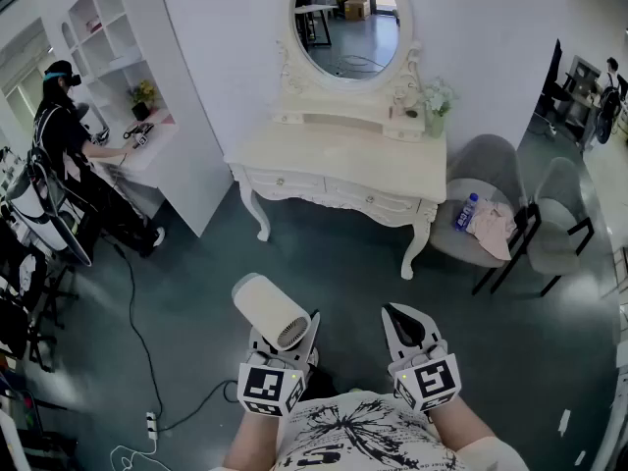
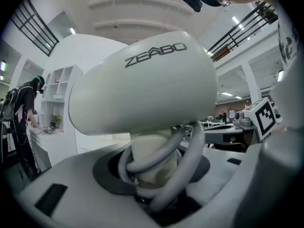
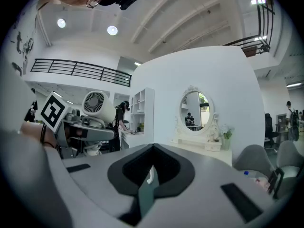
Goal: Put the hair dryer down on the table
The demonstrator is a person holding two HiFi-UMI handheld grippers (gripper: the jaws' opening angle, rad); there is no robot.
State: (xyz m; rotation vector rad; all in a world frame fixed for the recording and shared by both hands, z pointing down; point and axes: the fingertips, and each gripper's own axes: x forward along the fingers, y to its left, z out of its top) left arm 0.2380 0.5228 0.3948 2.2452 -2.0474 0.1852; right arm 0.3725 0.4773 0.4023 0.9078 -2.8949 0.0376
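A white hair dryer [image 1: 268, 308] with a grey cord wound round its handle sits in my left gripper [image 1: 286, 345], low in the head view and well short of the table. In the left gripper view the hair dryer's barrel [image 2: 142, 82] fills the frame, and the left gripper [image 2: 153, 177] is shut on the handle and cord. The same hair dryer [image 3: 97, 106] shows at the left of the right gripper view, rear grille towards the camera. My right gripper [image 1: 405, 322] hangs beside it, shut and empty; the right gripper [image 3: 151, 152] has its jaws pressed together. The white dressing table [image 1: 339, 155] stands ahead.
An oval mirror [image 1: 348, 23] and a small plant [image 1: 437, 101] stand on the dressing table. Two grey chairs [image 1: 486, 170] are at its right, one bearing a bottle [image 1: 466, 212]. A person [image 1: 59, 135] works at white shelves on the left. A cable and power strip [image 1: 150, 425] lie on the floor.
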